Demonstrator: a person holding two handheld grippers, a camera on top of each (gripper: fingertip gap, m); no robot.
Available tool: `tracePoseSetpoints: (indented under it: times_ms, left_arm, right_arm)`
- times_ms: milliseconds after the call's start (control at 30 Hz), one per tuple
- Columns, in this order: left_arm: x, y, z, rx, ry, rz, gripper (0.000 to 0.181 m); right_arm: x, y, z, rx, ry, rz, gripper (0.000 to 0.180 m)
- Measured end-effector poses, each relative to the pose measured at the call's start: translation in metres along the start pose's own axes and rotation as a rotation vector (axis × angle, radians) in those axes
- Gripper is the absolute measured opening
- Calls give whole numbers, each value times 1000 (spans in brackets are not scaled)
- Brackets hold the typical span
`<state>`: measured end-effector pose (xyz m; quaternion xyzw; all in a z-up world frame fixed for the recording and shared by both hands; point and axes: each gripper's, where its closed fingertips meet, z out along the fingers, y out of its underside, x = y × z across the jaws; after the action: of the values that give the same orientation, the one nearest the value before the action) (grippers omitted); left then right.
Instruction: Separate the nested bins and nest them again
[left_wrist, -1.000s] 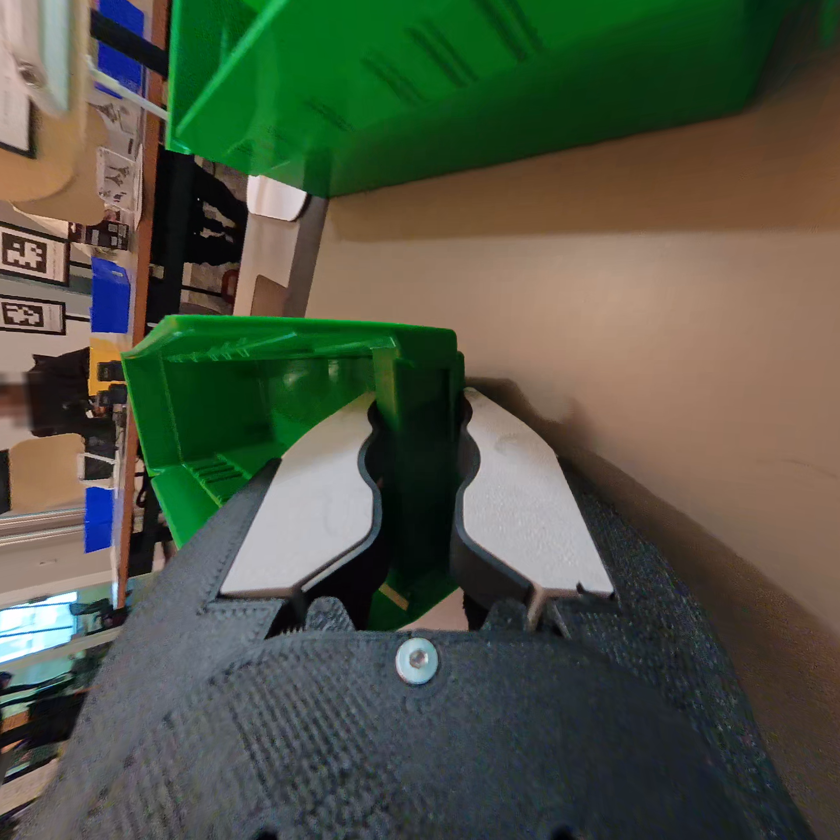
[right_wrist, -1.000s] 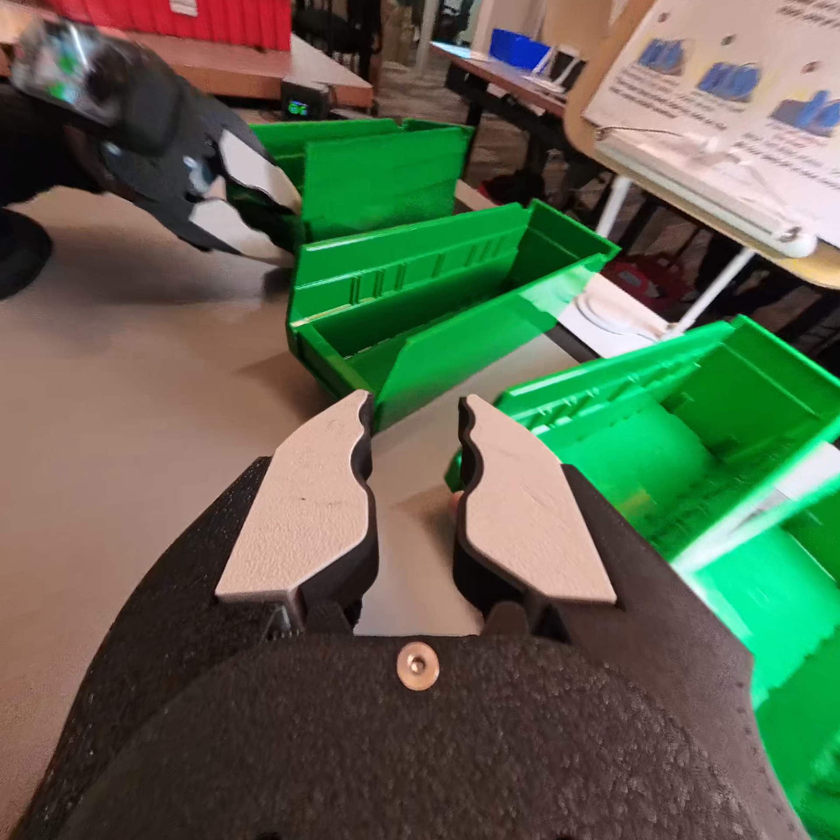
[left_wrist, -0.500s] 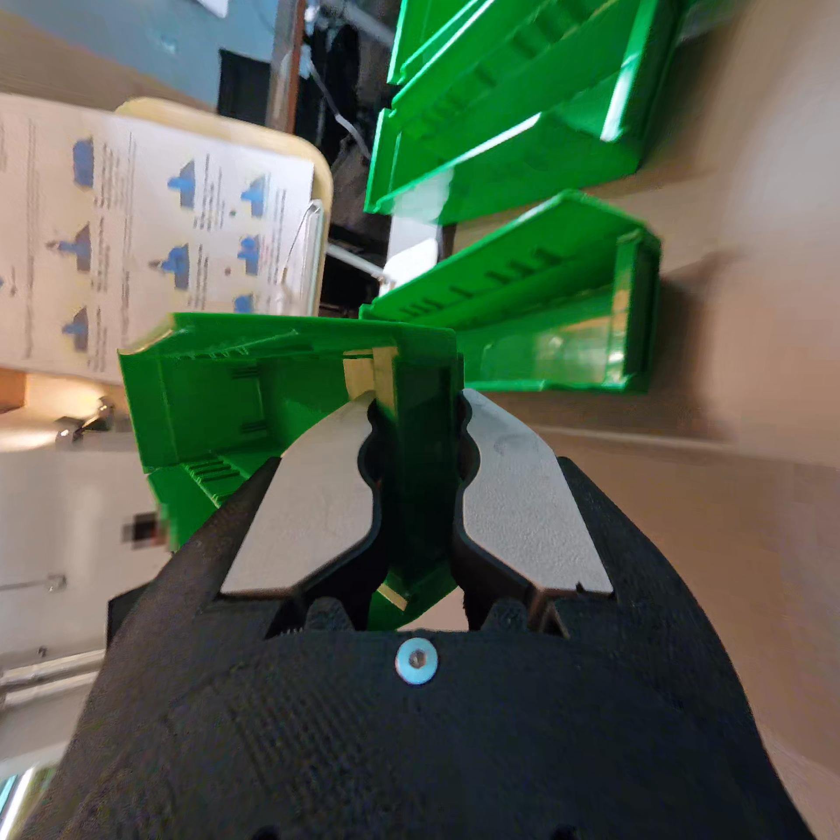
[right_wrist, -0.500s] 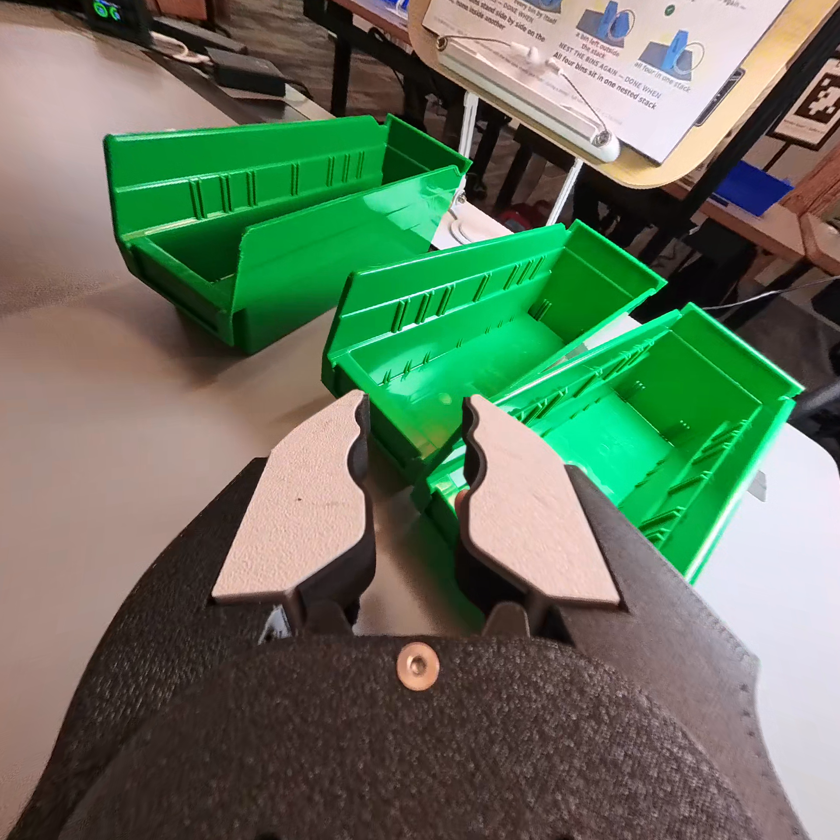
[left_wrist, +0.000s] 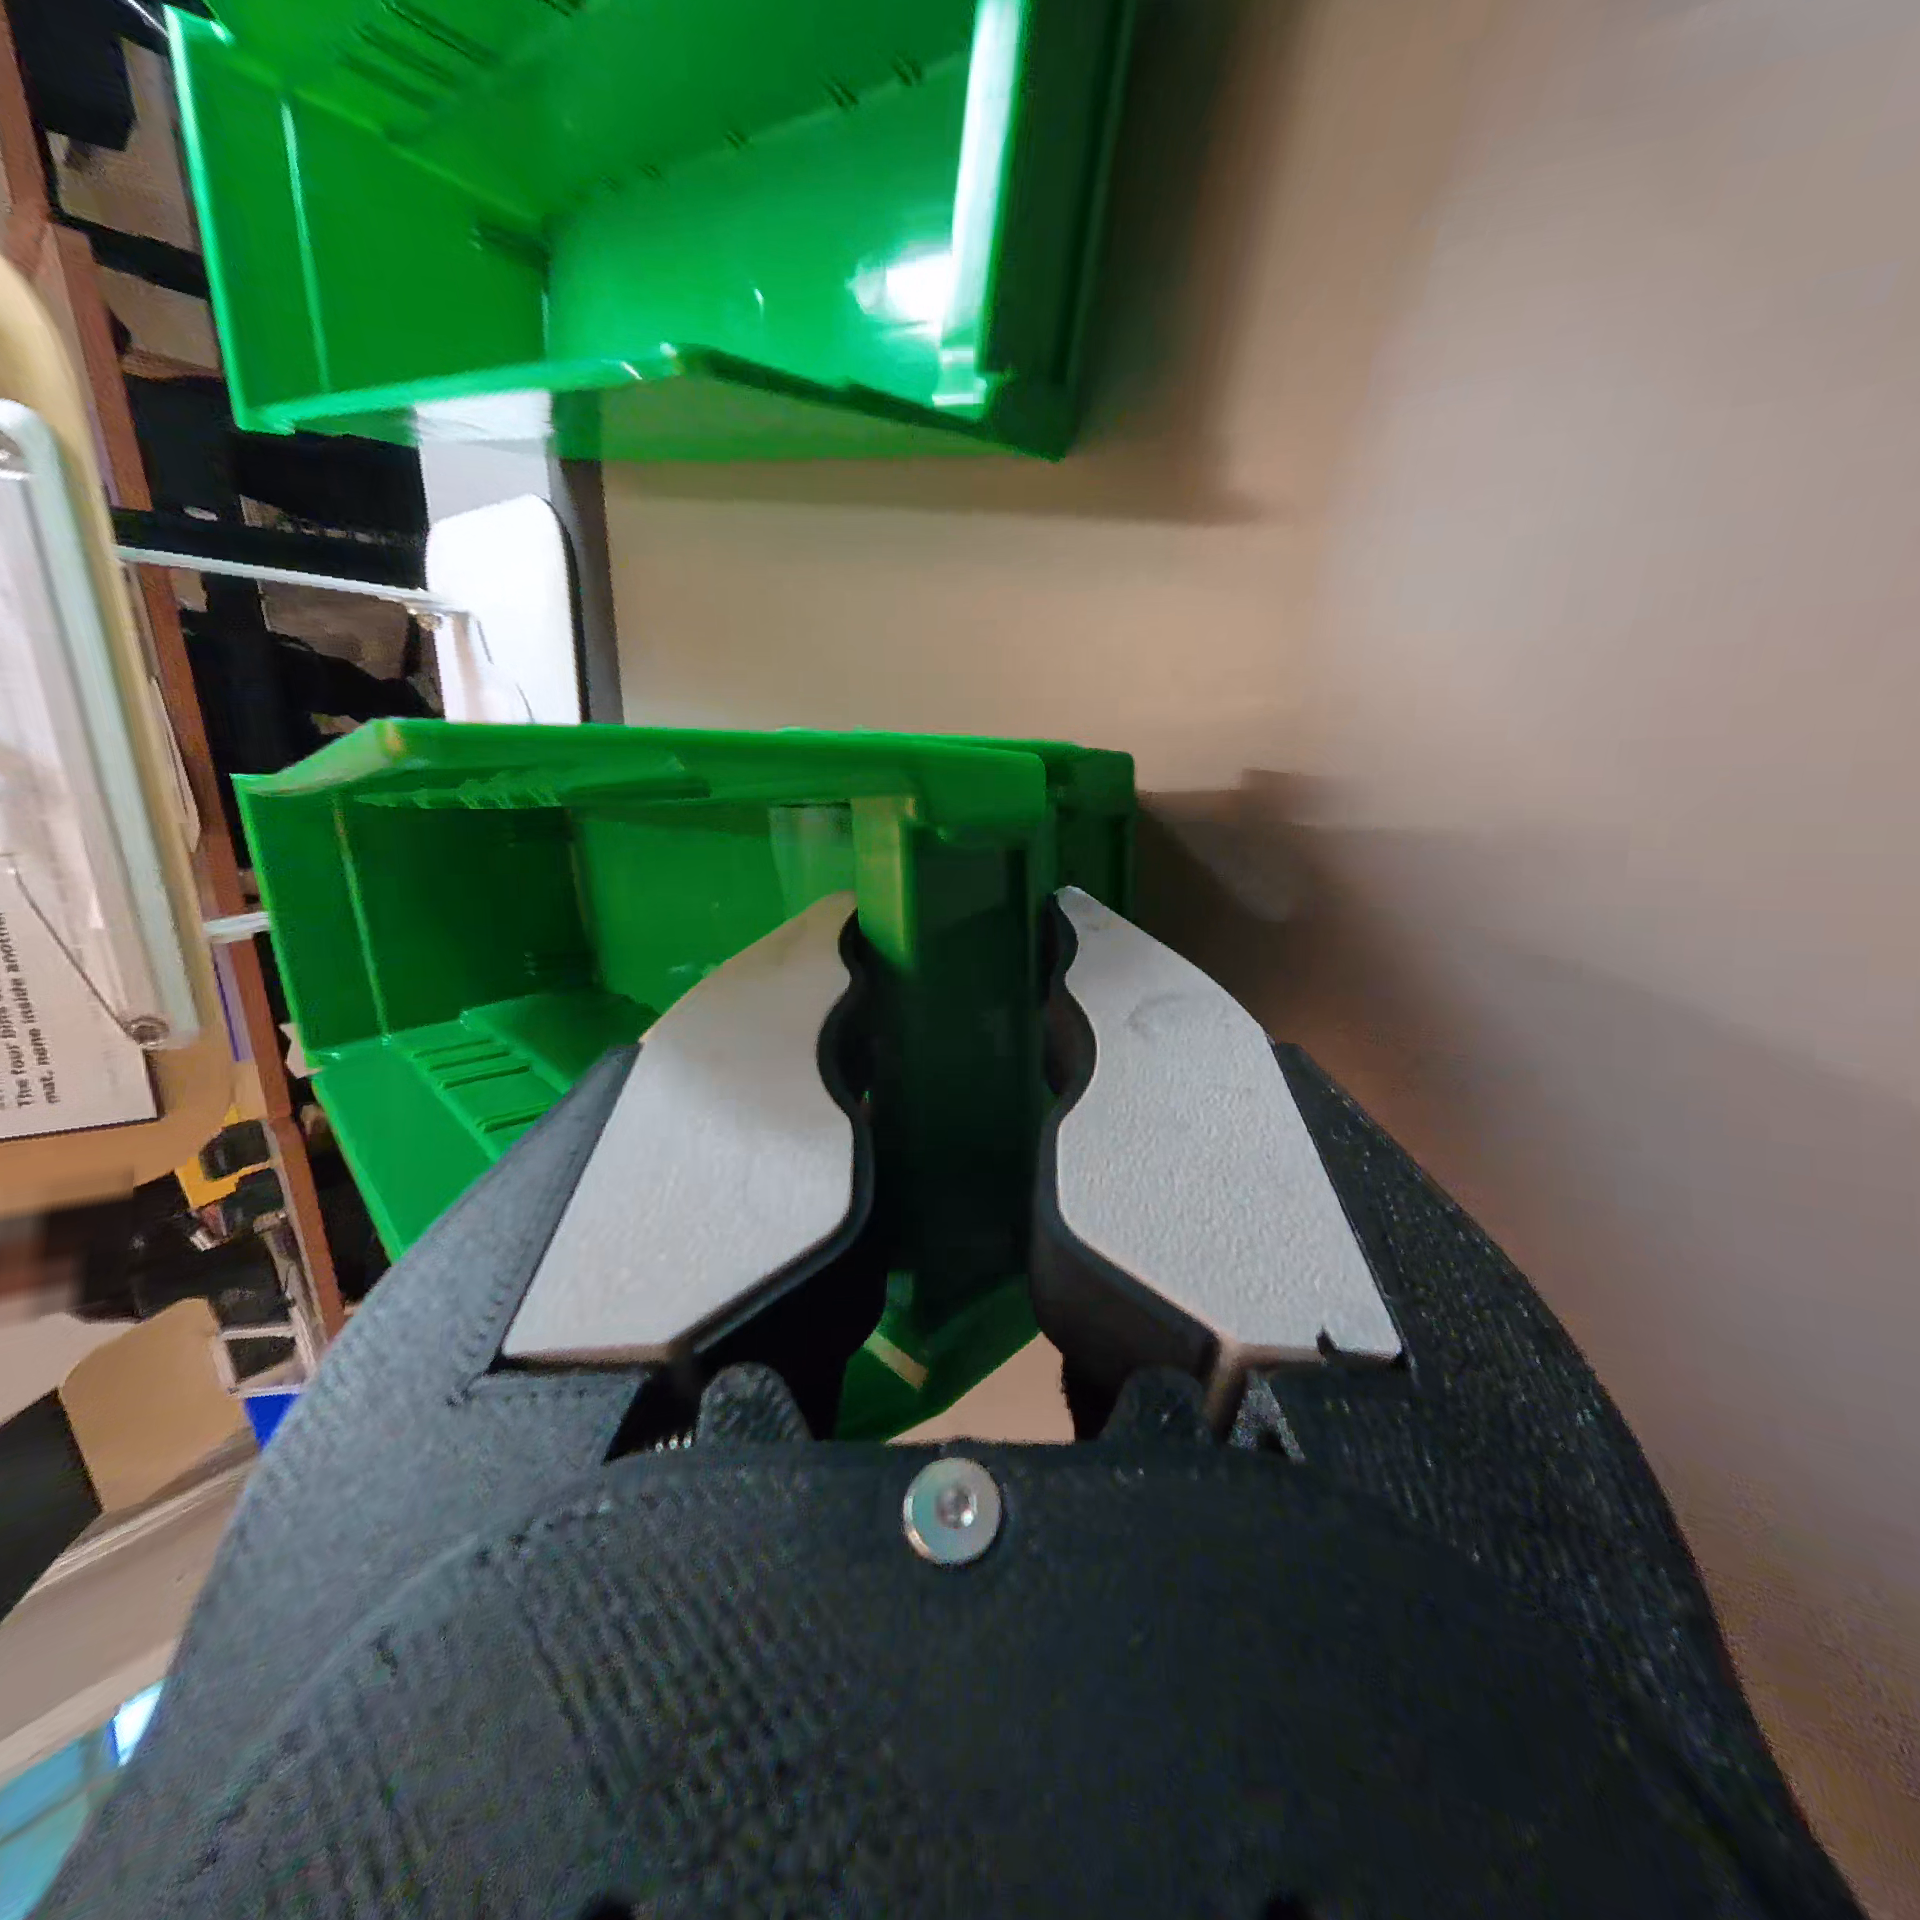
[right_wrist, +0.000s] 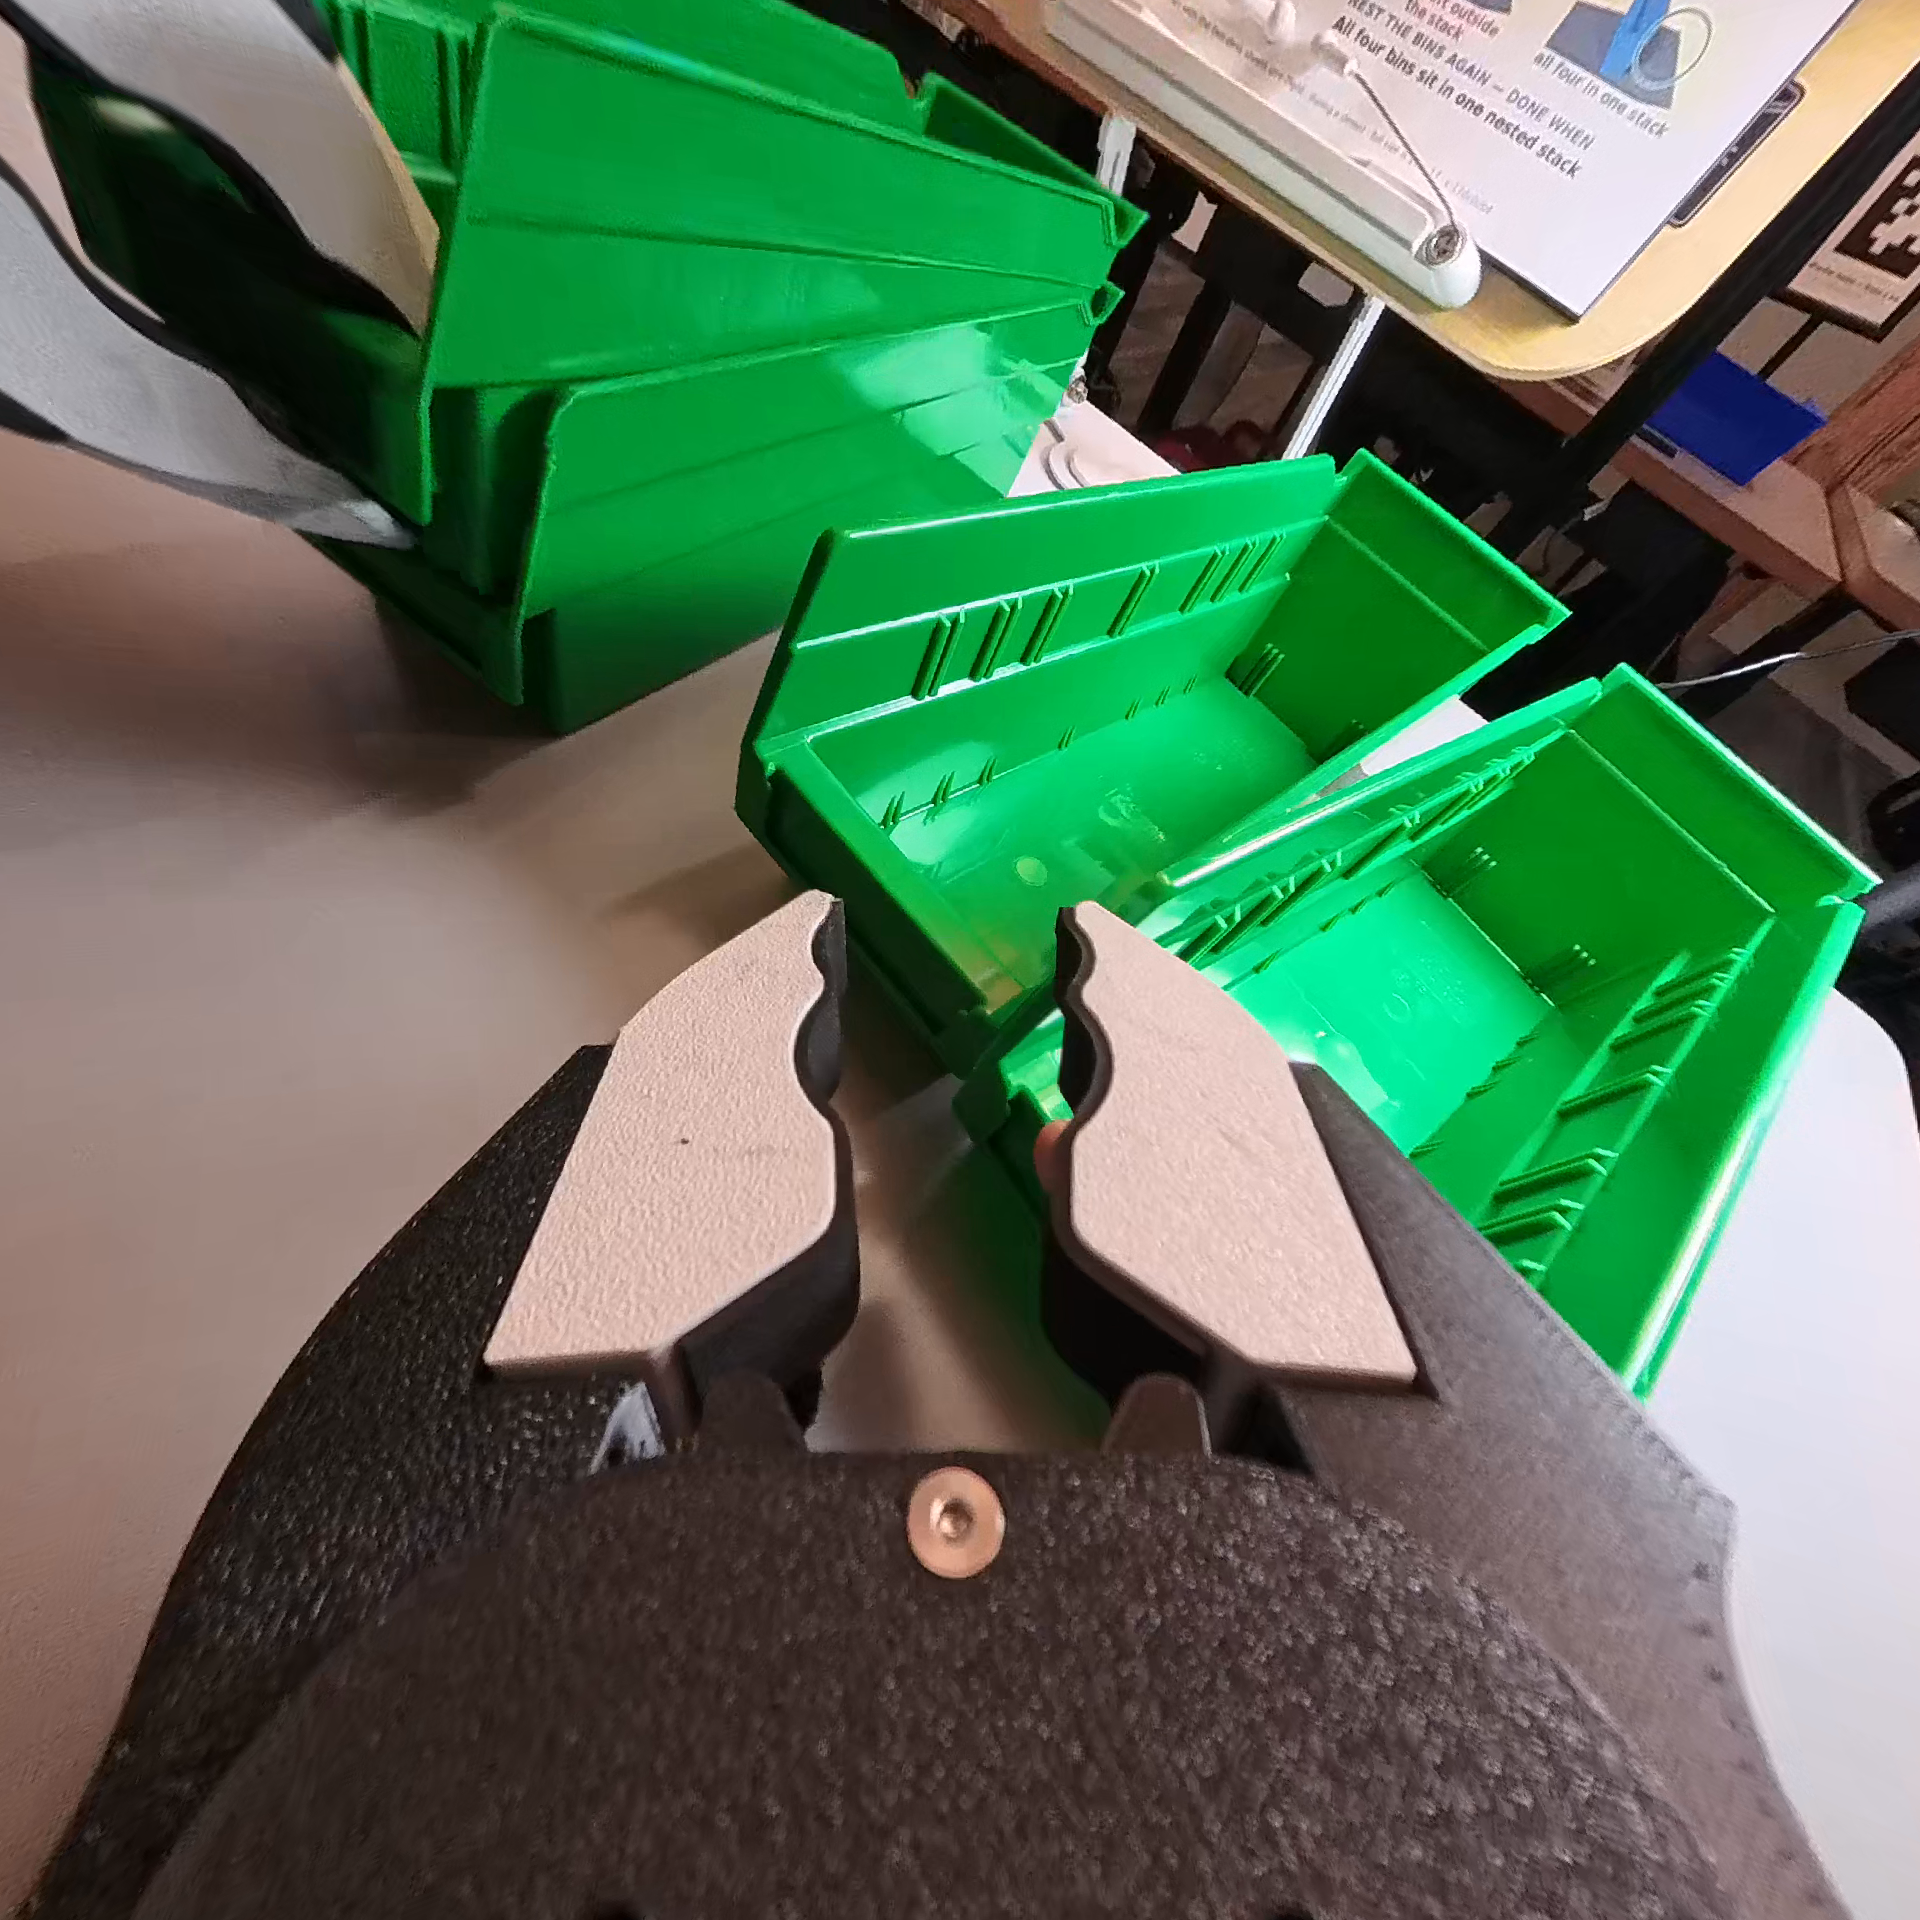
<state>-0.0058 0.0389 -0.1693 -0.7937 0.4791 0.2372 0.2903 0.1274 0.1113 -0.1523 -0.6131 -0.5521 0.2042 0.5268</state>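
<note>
Several green bins stand on the beige table (right_wrist: 312, 935). My left gripper (left_wrist: 951, 914) is shut on the front wall of one green bin (left_wrist: 623, 935). In the right wrist view that held bin (right_wrist: 727, 239) sits tilted inside another green bin (right_wrist: 779, 499) at the far left, with the left gripper (right_wrist: 405, 416) at its front end. A further bin (left_wrist: 727, 208) shows at the top of the left wrist view. My right gripper (right_wrist: 945, 925) is open and empty, just above the table at the front corners of a middle bin (right_wrist: 1143, 748) and a right bin (right_wrist: 1558, 987), which touch.
An instruction board (right_wrist: 1455, 104) on a stand rises behind the far table edge; it also shows in the left wrist view (left_wrist: 62, 831). A white disc (right_wrist: 1070, 457) lies near that edge. A blue box (right_wrist: 1725, 416) sits on a farther table. There is about 15 cm between the tips of the two grippers.
My left gripper has carried its bin across and set it tilted into the leftmost bin. My right gripper has moved closer to the two right bins and stays open.
</note>
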Motion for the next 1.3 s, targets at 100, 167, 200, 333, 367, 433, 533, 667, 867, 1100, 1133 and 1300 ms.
tracePoseSetpoints:
  times_ms: [100, 167, 200, 333, 367, 433, 533, 667, 867, 1100, 1133, 1300]
  left_arm:
    - [-4, 4, 3, 34, -35, -34, 32]
    - [-5, 9, 3, 54, -53, -4, 34]
    - [-6, 13, 3, 64, -59, 11, 35]
    - [-17, 30, 3, 95, -109, 36, 35]
    - [-17, 32, 1, 118, -107, 42, 35]
    - [-19, 33, -2, 137, -111, 28, 34]
    - [-18, 33, 0, 139, -104, 17, 33]
    - [-17, 29, 7, 156, -151, 22, 46]
    - [-16, 10, -22, 364, -142, -108, 59]
    - [-34, 24, -110, 708, -82, -481, 49]
    - [-35, 34, -115, 730, -74, -541, 48]
    - [-24, 93, -98, 668, -89, -679, 47]
  right_arm:
    - [3, 1, -4, 1, 12, 5, 38]
    - [6, 1, -6, 2, 23, 12, 38]
    - [9, 0, -7, 0, 31, 12, 38]
    - [22, 0, -14, -72, 61, -30, 40]
    - [24, 2, -15, -99, 59, -40, 41]
    - [31, 5, -16, -135, 66, -67, 41]
    - [36, 11, -15, -201, 48, -91, 43]
    - [31, 24, -14, -323, -9, -169, 54]
    - [31, 43, -12, -451, -37, -319, 61]
    - [36, 63, -7, -610, -130, -487, 61]
    - [35, 68, -6, -634, -145, -496, 61]
    - [38, 89, 1, -729, -124, -581, 39]
